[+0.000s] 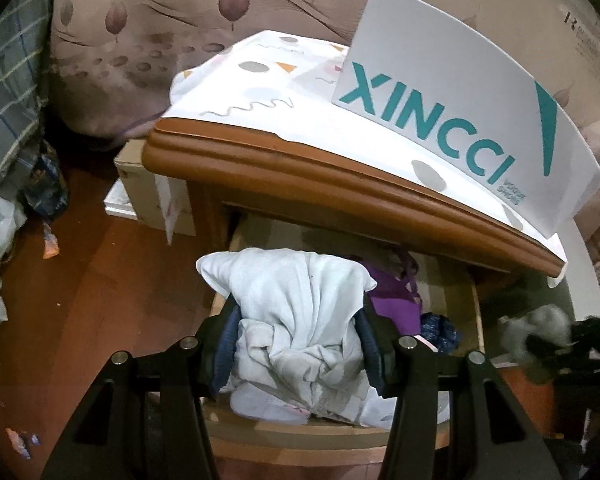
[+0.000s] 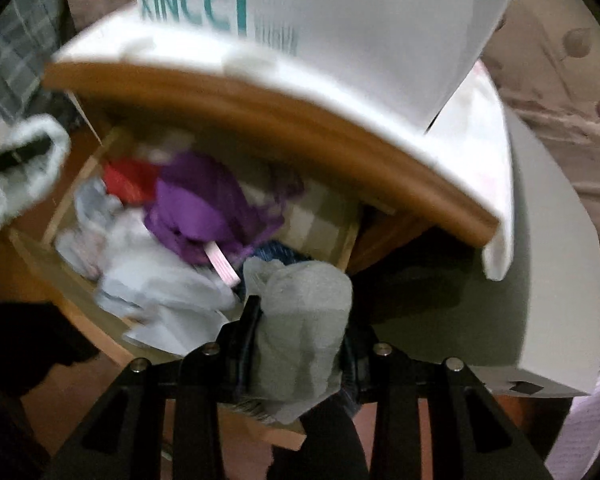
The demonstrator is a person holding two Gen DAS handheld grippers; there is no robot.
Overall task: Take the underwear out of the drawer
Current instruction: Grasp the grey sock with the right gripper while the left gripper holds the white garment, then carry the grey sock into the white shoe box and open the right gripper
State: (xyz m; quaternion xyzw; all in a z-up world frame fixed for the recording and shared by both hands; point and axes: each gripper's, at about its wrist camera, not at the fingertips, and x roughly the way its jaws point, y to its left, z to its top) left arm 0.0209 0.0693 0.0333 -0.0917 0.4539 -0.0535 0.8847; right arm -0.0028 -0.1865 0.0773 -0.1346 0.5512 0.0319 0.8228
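While the open drawer (image 1: 476,304) lies just beyond and below it, the left tool (image 1: 296,336) is seen in the left wrist view pinching a bunched white garment (image 1: 296,308), which fills the gap between its blue-padded fingers (image 1: 226,340) and hangs out past both tips. Just past the tool's right finger, purple underwear (image 1: 392,300) and a dark blue piece (image 1: 440,328) are left inside the drawer. Above and ahead, the nightstand top (image 1: 300,176) overhangs, carrying a white shoebox (image 1: 460,112). Far off to the tool's right, the other tool is glimpsed blurred with something grey.

In the right wrist view, the right tool (image 2: 298,344) is seen clamped on a rolled grey garment (image 2: 300,320), held clear above the drawer (image 2: 352,240). Ahead and left of the tips, purple underwear (image 2: 208,208), a red piece (image 2: 126,180) and loose white cloth (image 2: 160,280) remain in the drawer. The frame is smeared by motion.

Several risks can be judged from here. The white bundle is gripped only around its middle, so a trailing end could catch on the drawer front or drag neighbouring clothes out. The grey roll could be lost if it unrolls within the pinch. The overhanging top could be struck if either tool is raised carelessly, and the shoebox could be knocked.
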